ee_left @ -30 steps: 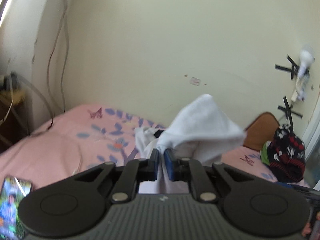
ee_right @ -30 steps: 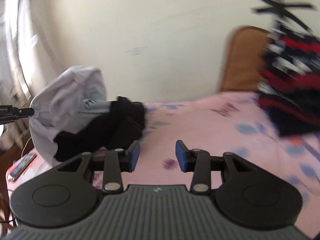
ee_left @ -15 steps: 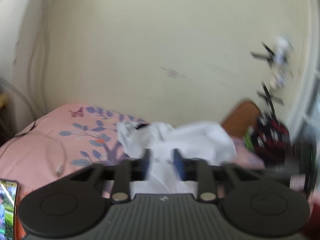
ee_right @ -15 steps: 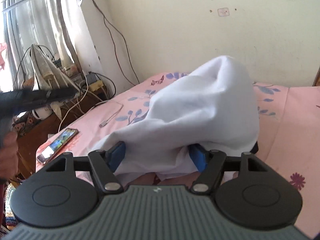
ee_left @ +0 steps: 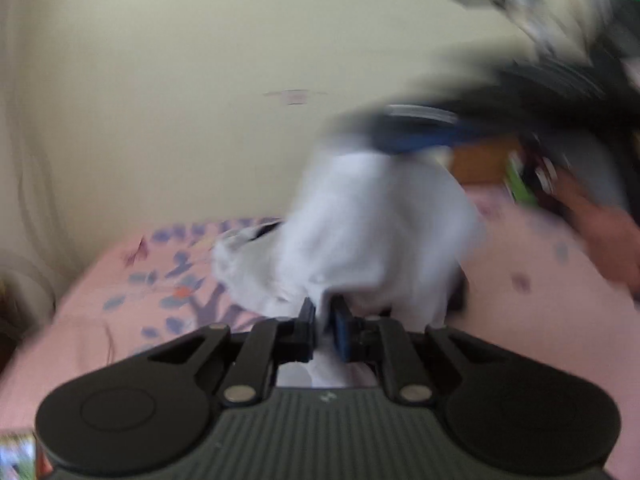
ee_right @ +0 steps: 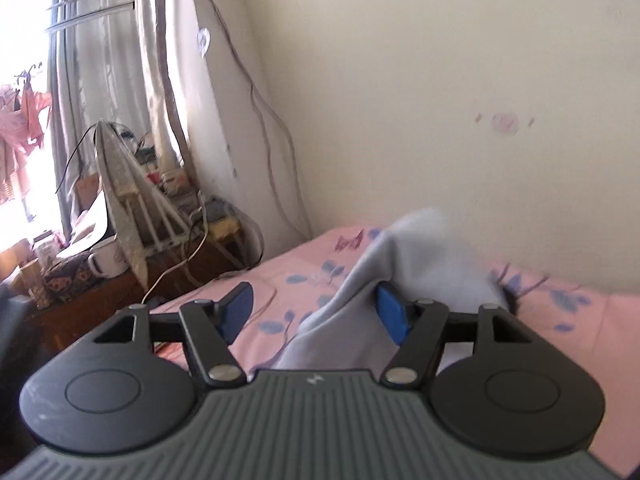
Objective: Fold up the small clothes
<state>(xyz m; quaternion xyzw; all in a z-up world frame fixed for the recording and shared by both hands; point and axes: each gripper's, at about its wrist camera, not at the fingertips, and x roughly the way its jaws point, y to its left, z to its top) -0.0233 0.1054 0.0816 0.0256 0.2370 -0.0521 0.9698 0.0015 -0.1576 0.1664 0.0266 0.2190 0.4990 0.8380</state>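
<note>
So the pink flowered bed (ee_right: 624,320) is the workspace, and the white garment (ee_left: 372,232) is bunched up over it, nowhere near folded. The left gripper (ee_left: 323,326) has just closed, pinching a white edge. The right gripper (ee_right: 316,314) is spread wide, cloth between its fingers, nothing clamped.

White garment (ee_left: 372,232): soft matt cloth. Bed sheet (ee_right: 580,320): pink printed cloth, matt. Right claw (ee_right: 316,312): matt black plastic, blue rubbery pads, metal pivot pins. Wall (ee_right: 440,80): matt paint, scuffed.
</note>
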